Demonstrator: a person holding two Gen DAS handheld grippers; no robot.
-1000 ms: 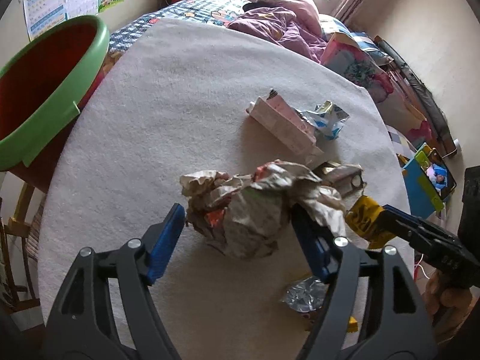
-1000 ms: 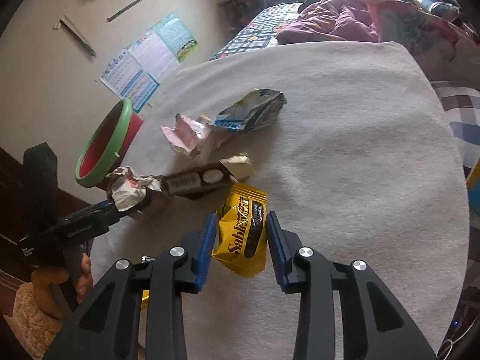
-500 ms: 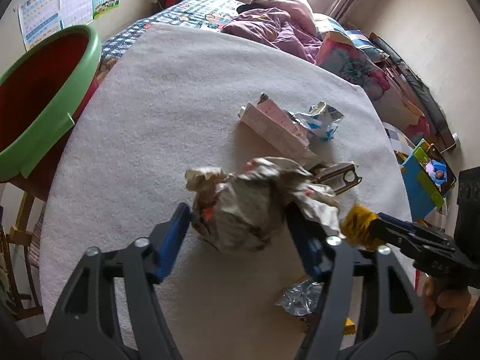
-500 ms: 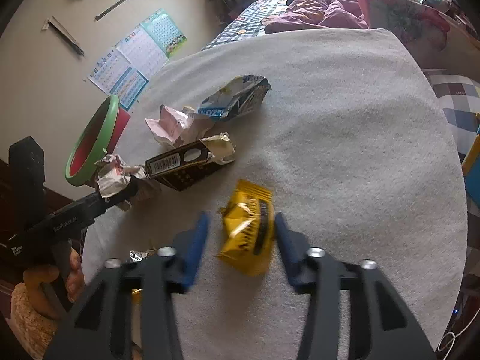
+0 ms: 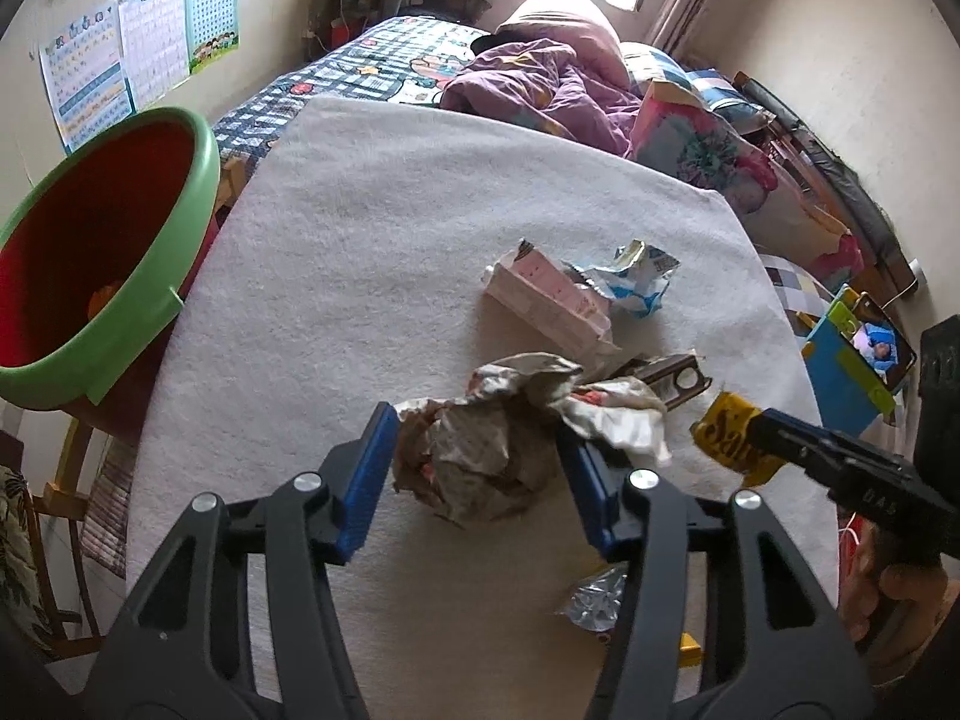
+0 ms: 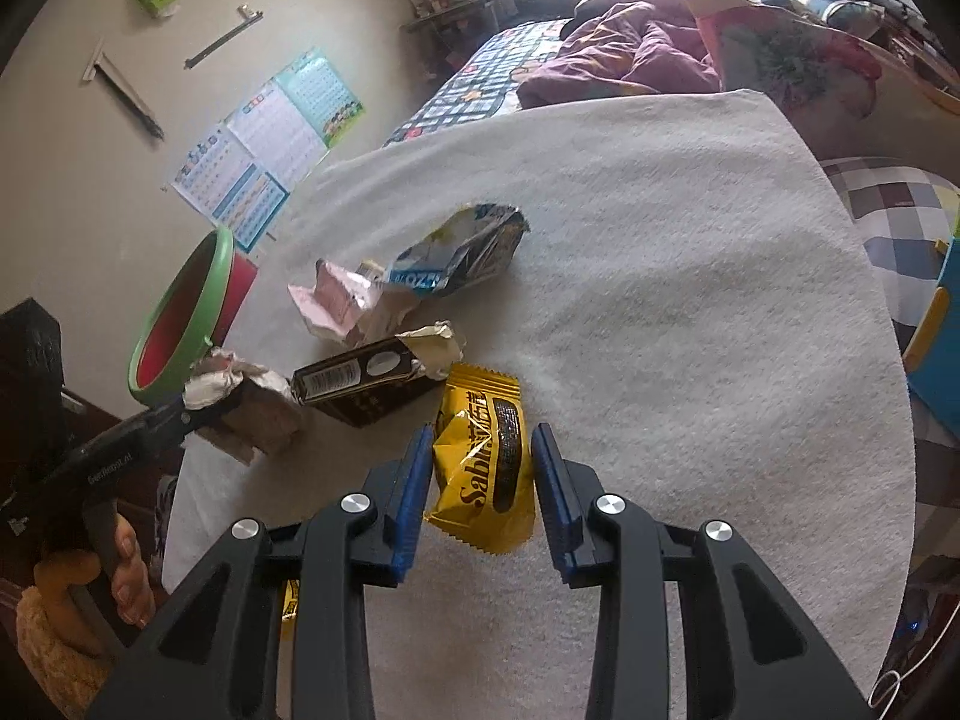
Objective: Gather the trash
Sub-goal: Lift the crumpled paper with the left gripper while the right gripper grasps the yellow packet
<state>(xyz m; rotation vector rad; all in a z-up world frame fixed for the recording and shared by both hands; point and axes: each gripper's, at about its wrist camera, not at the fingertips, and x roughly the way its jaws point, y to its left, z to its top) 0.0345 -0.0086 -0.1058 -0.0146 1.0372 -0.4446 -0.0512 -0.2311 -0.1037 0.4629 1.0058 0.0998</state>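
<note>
My left gripper (image 5: pixel 477 474) is shut on a crumpled ball of paper (image 5: pixel 486 450) and holds it above the white cloth-covered table (image 5: pixel 372 252). My right gripper (image 6: pixel 483 492) is shut on a yellow snack wrapper (image 6: pixel 486 462); the same wrapper shows in the left wrist view (image 5: pixel 729 435). A green-rimmed red bin (image 5: pixel 90 264) stands off the table's left edge. A pink carton (image 5: pixel 549 300), a blue-white wrapper (image 5: pixel 636 276) and a dark brown box (image 6: pixel 360 381) lie on the table.
A silver foil scrap (image 5: pixel 594 606) lies near the front edge under my left gripper. A bed with purple bedding (image 5: pixel 540 84) is beyond the table. A blue toy box (image 5: pixel 852 360) sits at the right. Posters (image 5: pixel 138 66) hang on the left wall.
Both grippers have risen with their loads. The left jaws have closed tighter on the paper ball. The yellow wrapper has been lifted off the table.
</note>
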